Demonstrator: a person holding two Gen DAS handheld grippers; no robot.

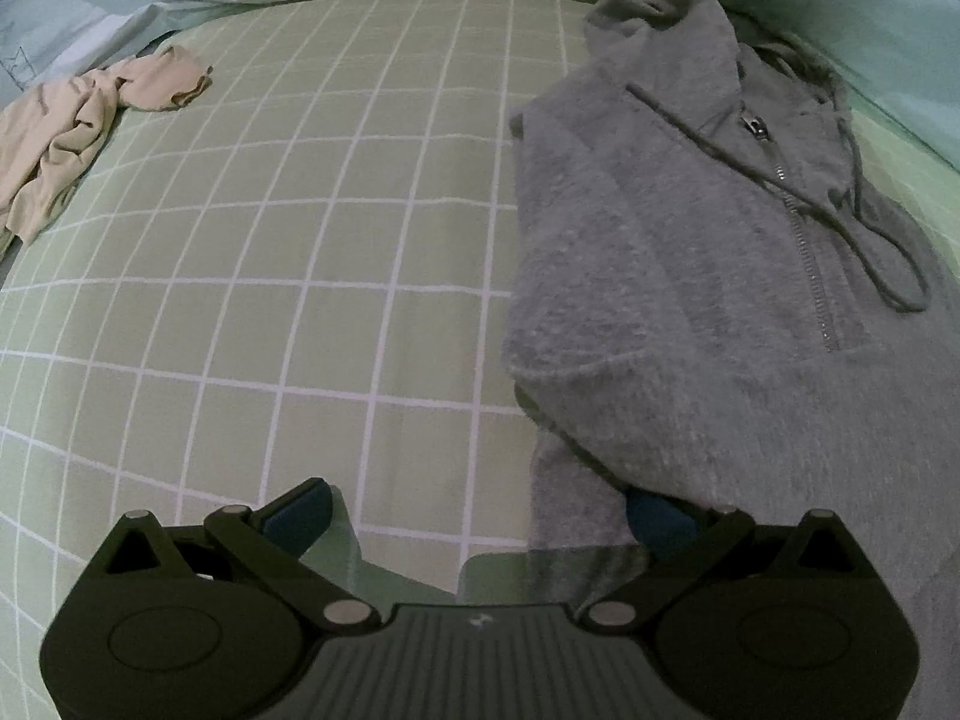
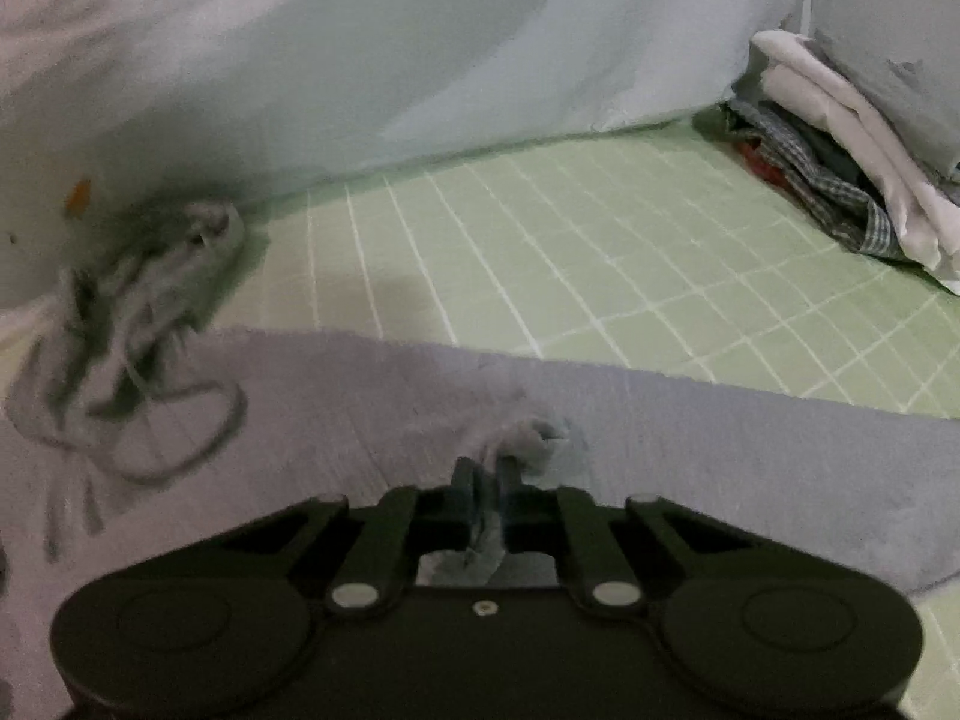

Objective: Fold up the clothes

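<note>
The hoodie (image 1: 690, 276) lies zip-up on the green checked sheet (image 1: 270, 240), filling the left view from 12 to 5 o'clock, with one side panel already doubled inward over the chest. The fold looks to be mid-way: judging by the layout, the sleeves or sides are being brought in before the body gets halved.

The left gripper (image 1: 480, 516) is spread wide. Its right finger (image 1: 654, 516) tucks under the hoodie's near edge at 5 o'clock; the other finger sits over bare sheet. The right gripper (image 2: 483, 474) is pressed together, pinching a tuft of the hoodie's grey fabric at its tips.

The next move probably calls for the left jaws to close on that edge, then both grippers lifting together and carrying the cloth across without dragging the layer beneath.

Only the left view shows the zip, the hood and a crumpled beige garment (image 1: 78, 138) at 10 o'clock. Only the right view shows the pinch itself, the tangled drawcord (image 2: 138, 360) at 9 o'clock, and a stack of folded clothes (image 2: 840, 168) at 2 o'clock.
</note>
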